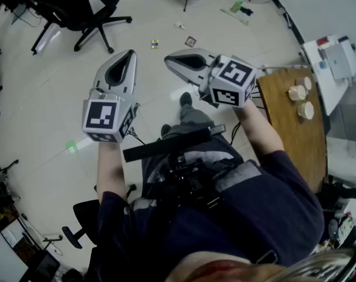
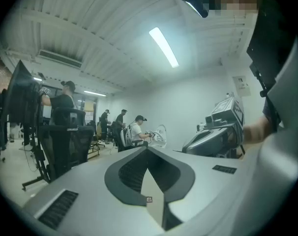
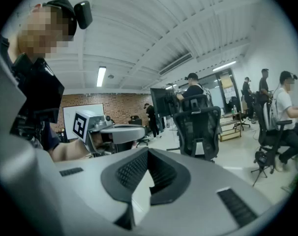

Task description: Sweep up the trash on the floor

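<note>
Small bits of trash lie on the pale floor ahead in the head view: a striped scrap (image 1: 154,43), a dark square piece (image 1: 191,41), a white crumb (image 1: 179,26) and a green wrapper (image 1: 237,7). My left gripper (image 1: 129,56) and right gripper (image 1: 170,60) are held side by side at chest height, well above the floor and apart from the trash. Both are shut and hold nothing. In the left gripper view the jaws (image 2: 148,151) meet with nothing between them. The right gripper view shows the same (image 3: 148,152).
A black office chair (image 1: 87,7) stands at the far left. A wooden table (image 1: 292,128) with round wooden discs (image 1: 297,92) is on my right. Another chair base (image 1: 78,222) is behind my left side. People sit and stand at desks (image 2: 136,132) farther off.
</note>
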`<state>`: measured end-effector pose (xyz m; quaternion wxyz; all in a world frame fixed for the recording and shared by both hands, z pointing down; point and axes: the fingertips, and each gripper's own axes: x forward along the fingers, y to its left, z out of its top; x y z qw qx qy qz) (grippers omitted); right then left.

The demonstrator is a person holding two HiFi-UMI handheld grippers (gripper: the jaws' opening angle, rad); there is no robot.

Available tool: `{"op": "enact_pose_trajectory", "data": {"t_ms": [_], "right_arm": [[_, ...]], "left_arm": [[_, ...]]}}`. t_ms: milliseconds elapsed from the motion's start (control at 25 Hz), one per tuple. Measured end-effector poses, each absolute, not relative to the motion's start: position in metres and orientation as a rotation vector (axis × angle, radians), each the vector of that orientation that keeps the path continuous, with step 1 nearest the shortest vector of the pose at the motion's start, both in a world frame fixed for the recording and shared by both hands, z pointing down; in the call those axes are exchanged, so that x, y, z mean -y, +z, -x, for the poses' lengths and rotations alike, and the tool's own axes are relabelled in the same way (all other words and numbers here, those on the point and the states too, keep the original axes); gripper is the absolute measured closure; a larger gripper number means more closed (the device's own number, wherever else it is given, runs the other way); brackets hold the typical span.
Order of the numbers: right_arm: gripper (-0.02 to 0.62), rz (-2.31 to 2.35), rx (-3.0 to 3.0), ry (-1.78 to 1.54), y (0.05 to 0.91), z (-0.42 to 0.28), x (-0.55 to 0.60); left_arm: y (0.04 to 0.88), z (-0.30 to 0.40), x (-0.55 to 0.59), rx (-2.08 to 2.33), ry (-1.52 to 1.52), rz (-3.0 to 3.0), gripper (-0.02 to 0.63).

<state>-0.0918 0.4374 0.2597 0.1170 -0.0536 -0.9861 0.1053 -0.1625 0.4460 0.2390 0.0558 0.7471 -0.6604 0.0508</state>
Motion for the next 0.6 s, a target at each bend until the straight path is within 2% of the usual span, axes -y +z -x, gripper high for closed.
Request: {"op": "enact_pose_trajectory", "data": {"t_ms": [240, 600], "right_arm": [[0.58, 0.114, 2.902, 0.412, 0.263, 0.09, -0.375], [0.58, -0.025, 2.928, 0.524, 0.275, 0.057, -0.23]], "left_arm": [[0.238, 0.147, -0.386, 1.915, 0.298, -2.313, 0.606], [0.241, 0.127, -0.247, 1.923, 0.297, -2.338, 0.606]]}}
